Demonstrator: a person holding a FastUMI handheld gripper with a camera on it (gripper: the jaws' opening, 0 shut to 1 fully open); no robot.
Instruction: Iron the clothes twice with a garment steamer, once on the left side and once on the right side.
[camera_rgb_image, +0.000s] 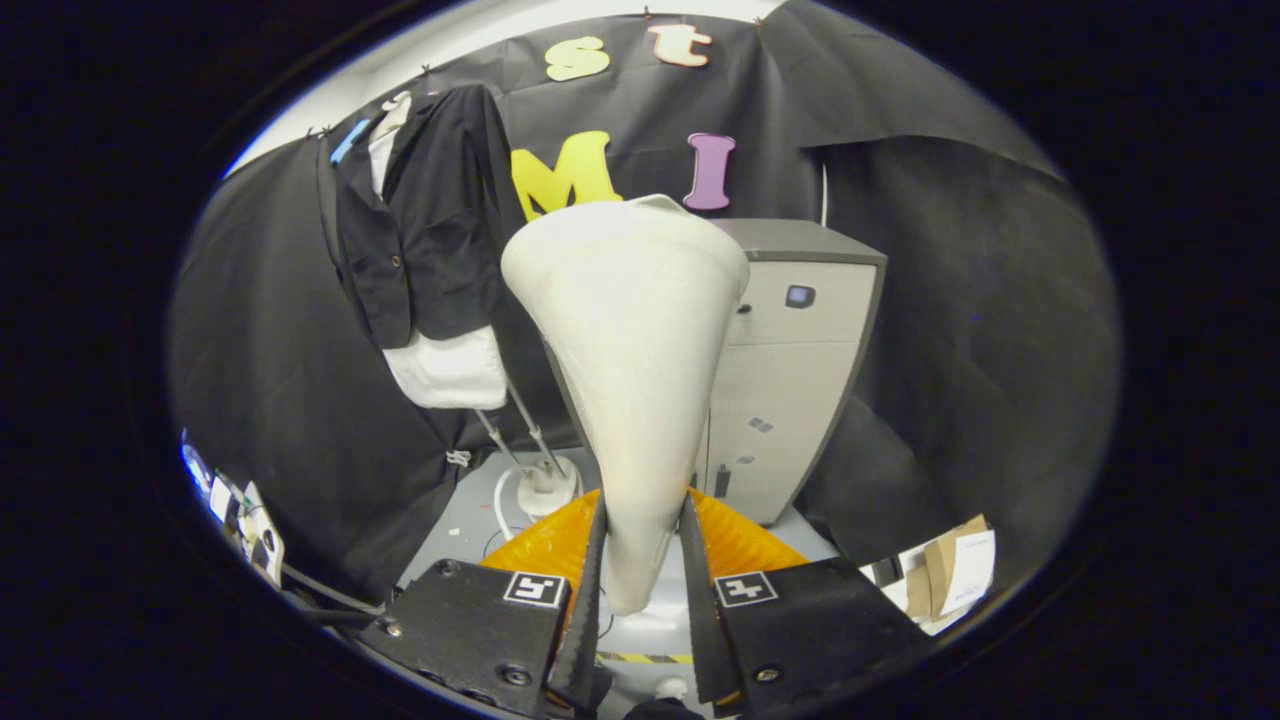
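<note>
The garment steamer (640, 340) is held by its narrow handle end between the two fingers (592, 600) of the gripper (642, 600), which are closed against it from either side. From that grip the cream-coloured body is seen rising and widening into a broad head, tilted slightly away, so that much of the scene beyond is covered. Just behind the fingers, an orange ribbed part (735, 545) is visible on both sides of the handle. Further ahead, on the pale floor (455, 525), a white base (545, 485) with a white hose and slanting metal poles is found. Beyond it and to the left of the steamer, the clothes are hung against the booth wall: a black jacket (430, 230) worn over a white shirt (450, 368), whose hem shows below the jacket. To the right, behind the steamer head, a grey cabinet (800, 370) is stood. Cardboard boxes (950, 570) are seen low at the far right.
</note>
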